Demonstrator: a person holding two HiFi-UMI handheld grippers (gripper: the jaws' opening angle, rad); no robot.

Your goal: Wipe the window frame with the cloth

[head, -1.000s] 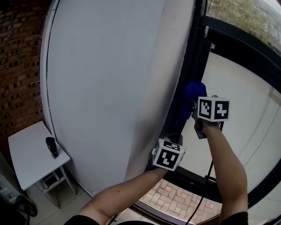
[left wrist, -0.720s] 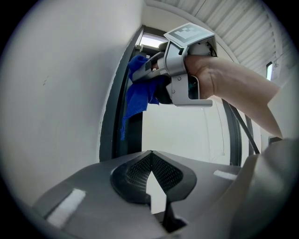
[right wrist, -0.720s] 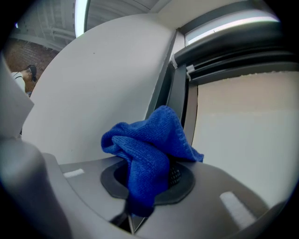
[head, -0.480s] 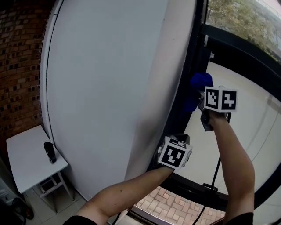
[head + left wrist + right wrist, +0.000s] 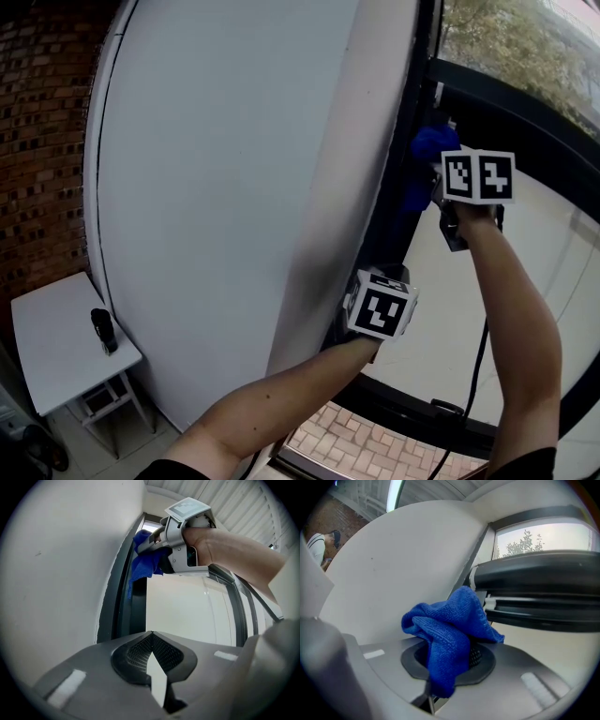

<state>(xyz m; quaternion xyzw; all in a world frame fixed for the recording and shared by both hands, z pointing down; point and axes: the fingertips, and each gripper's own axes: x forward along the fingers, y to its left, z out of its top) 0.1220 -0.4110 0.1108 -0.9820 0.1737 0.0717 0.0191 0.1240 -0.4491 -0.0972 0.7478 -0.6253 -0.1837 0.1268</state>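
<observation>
My right gripper [image 5: 449, 654] is shut on a bunched blue cloth [image 5: 446, 623]. In the head view the blue cloth [image 5: 429, 148] is pressed against the upright black window frame [image 5: 401, 178], high up, with the right gripper [image 5: 442, 186] just behind it. From the left gripper view, the cloth [image 5: 142, 565] hangs against the dark frame [image 5: 123, 603] in the right gripper [image 5: 152, 540]. My left gripper [image 5: 152, 632] is shut with nothing in it. It sits lower down [image 5: 375, 283], close to the foot of the same upright.
A broad white wall pillar [image 5: 234, 187] runs left of the frame. A brick wall [image 5: 37, 141] and a small white table [image 5: 52, 342] with a dark object [image 5: 101, 330] are at far left. A black horizontal bar [image 5: 543, 576] crosses the window. A cable [image 5: 478, 366] hangs by my right arm.
My right gripper has slid the cloth upward along the black upright. The left gripper has also risen a little and shifted right.
</observation>
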